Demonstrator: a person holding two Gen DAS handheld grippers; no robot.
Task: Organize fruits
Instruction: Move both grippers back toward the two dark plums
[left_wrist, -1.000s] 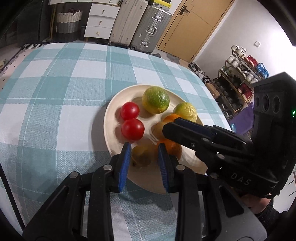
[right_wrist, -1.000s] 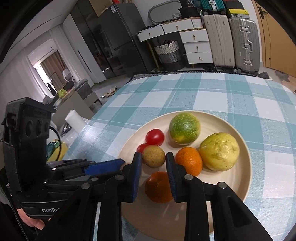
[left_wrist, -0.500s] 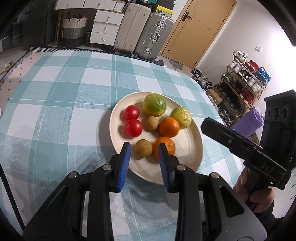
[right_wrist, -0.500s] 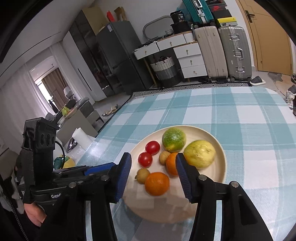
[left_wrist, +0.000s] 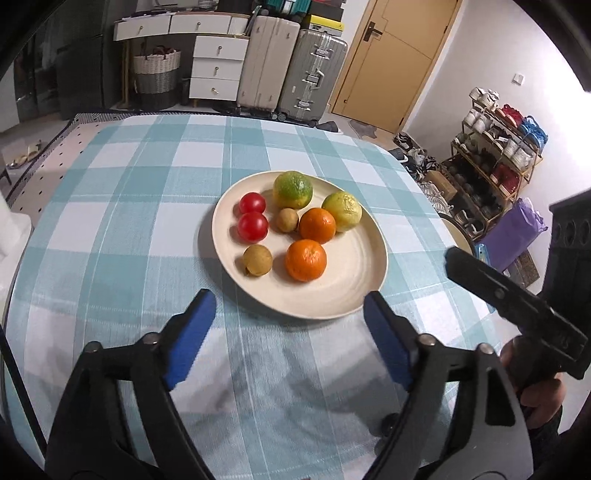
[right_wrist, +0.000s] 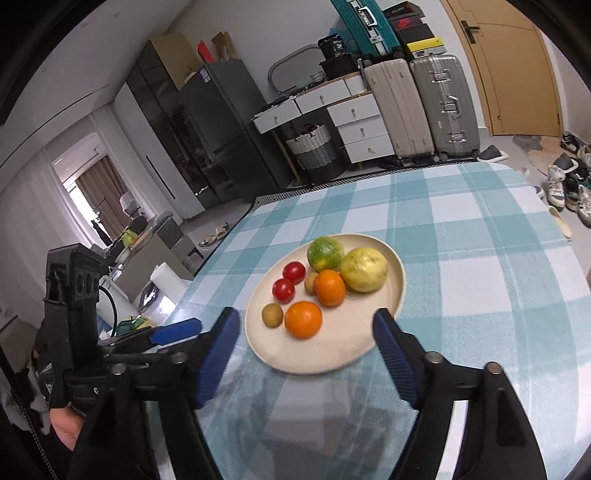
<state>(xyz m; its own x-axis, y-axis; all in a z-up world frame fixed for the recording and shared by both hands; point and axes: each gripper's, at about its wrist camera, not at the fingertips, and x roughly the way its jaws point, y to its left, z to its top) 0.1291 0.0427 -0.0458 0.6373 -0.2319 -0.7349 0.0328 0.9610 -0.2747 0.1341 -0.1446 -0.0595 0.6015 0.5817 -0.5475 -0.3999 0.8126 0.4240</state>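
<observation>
A cream plate (left_wrist: 354, 288) (right_wrist: 369, 343) on the checked tablecloth holds two red tomatoes (left_wrist: 252, 226) (right_wrist: 283, 289), two oranges (left_wrist: 306, 259) (right_wrist: 303, 319), two small brown kiwis (left_wrist: 257, 260) (right_wrist: 272, 314), a green citrus (left_wrist: 292, 189) (right_wrist: 325, 253) and a yellow-green citrus (left_wrist: 341, 211) (right_wrist: 364, 269). My left gripper (left_wrist: 290, 321) is wide open and empty, just short of the plate's near rim. My right gripper (right_wrist: 306, 339) is wide open and empty, above the plate's near rim. Each gripper also shows in the other's view, the right one (left_wrist: 513, 302) and the left one (right_wrist: 173, 328).
The round table (left_wrist: 110, 221) is covered by a teal and white checked cloth. Beyond it stand suitcases (left_wrist: 291, 77), white drawers (left_wrist: 218, 66), a woven basket (left_wrist: 155, 74), a door (left_wrist: 399, 62) and a shoe rack (left_wrist: 498, 147). A paper roll (right_wrist: 166, 277) stands off the table's left side.
Both grippers have pulled back from the plate and opened wide. The kiwis that sat between their fingers now lie free on the plate.
</observation>
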